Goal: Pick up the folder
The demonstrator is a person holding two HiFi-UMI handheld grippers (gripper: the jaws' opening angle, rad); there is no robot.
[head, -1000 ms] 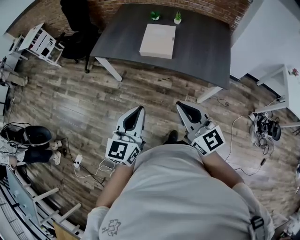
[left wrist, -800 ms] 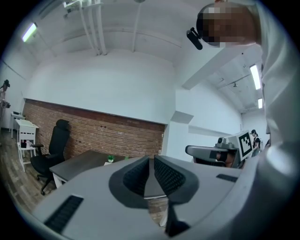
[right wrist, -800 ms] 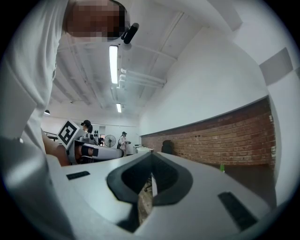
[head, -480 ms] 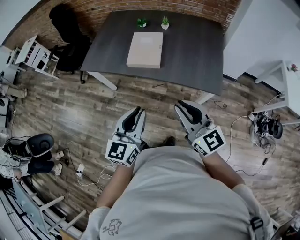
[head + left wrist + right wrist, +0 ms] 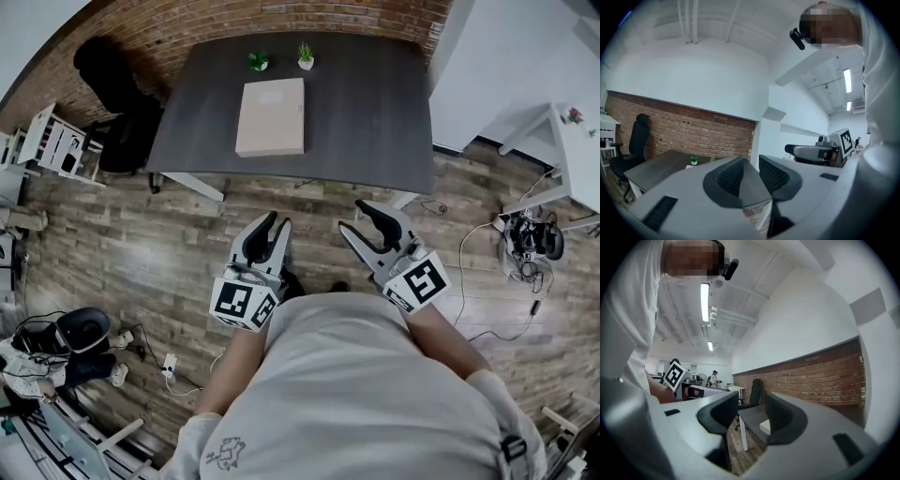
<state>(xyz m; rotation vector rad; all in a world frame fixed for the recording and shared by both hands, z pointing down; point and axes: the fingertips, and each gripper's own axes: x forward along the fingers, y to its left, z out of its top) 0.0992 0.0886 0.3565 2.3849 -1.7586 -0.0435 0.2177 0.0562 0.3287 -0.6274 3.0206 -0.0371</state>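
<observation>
A beige folder [image 5: 270, 116] lies flat on the dark grey table [image 5: 375, 112], near its far side, and shows as a pale corner [image 5: 765, 426] in the right gripper view. Both grippers are held level over the wooden floor, short of the table's near edge and well apart from the folder. The jaws of my left gripper [image 5: 275, 223] [image 5: 751, 161] have just been opening and stand a little apart, with nothing between them. The jaws of my right gripper [image 5: 352, 217] [image 5: 752, 401] have also just been opening, stand wider, and hold nothing.
Two small potted plants [image 5: 258, 62] [image 5: 306, 54] stand at the table's far edge by the brick wall. A black office chair [image 5: 108, 75] and a white rack [image 5: 56, 145] are at the left. At the right are a white table [image 5: 562, 150] and floor cables [image 5: 525, 234].
The table and folder have come nearer and shifted left in the head view as I walked toward them. Both grippers' jaws went from shut to open, the right wider.
</observation>
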